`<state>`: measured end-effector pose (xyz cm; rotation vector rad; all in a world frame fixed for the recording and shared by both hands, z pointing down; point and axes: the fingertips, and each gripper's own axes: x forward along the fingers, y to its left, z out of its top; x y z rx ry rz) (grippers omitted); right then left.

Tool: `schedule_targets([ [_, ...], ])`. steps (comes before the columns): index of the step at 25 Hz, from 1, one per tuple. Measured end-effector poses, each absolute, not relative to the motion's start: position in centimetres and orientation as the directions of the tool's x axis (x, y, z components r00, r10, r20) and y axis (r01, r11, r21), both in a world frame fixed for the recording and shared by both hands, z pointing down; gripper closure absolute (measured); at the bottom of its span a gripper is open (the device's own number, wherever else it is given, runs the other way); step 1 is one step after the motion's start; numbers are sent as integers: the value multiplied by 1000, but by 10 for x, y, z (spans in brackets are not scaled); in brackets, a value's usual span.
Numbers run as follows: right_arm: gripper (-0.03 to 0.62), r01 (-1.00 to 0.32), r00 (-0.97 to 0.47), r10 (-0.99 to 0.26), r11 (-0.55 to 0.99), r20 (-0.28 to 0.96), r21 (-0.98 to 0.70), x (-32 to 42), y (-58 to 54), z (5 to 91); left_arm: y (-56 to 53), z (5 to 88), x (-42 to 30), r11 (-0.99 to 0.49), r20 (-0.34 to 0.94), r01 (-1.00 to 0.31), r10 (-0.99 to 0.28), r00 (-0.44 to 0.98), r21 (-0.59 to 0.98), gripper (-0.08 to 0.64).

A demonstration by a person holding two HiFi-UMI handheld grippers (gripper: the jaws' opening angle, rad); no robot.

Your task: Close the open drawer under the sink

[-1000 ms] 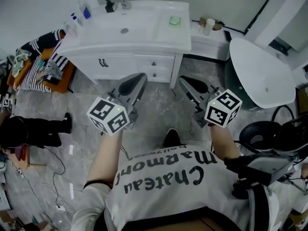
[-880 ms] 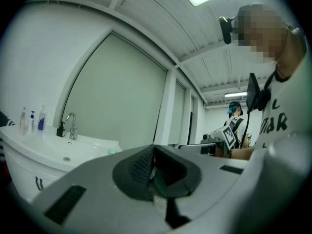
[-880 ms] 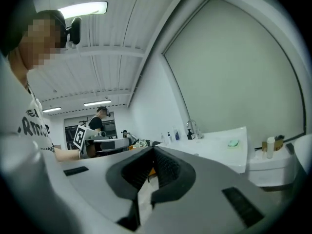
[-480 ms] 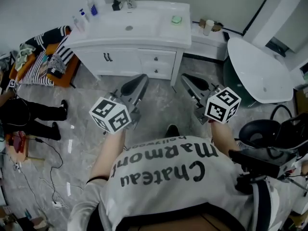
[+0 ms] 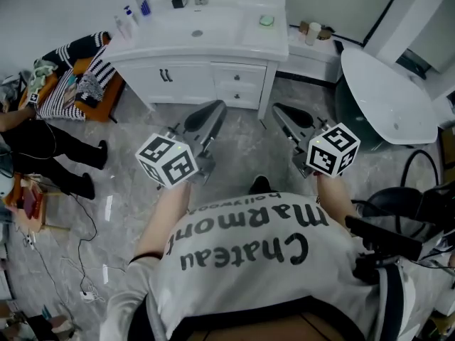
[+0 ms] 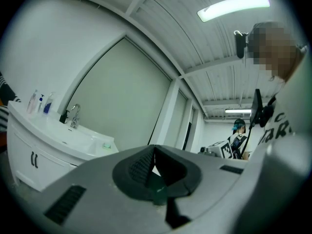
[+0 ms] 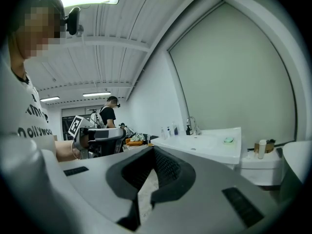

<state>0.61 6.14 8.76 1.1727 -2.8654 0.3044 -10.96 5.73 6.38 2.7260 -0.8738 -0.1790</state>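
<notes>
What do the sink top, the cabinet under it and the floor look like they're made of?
Sink top: glossy white, probably ceramic or moulded resin; it looks like one smooth piece with soft highlights.
Cabinet: matt white, likely painted wood or board, with panelled fronts.
Floor: grey veined stone or marble-look tile, slightly shiny.

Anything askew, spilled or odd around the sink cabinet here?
Nothing spilled or damaged. The sink cabinet drawers look about flush from the head view; whether one stands open is hard to tell. Striped clothes lie heaped beside it, and a cable trails across the floor.
</notes>
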Motion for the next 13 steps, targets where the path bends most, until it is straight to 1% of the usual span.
schedule_targets([
  [13, 580, -697, -717, -688, 700, 116, -156, 1, 59, 91, 58, 74, -109, -790, -15, -552, -576, 817, 266, 551],
])
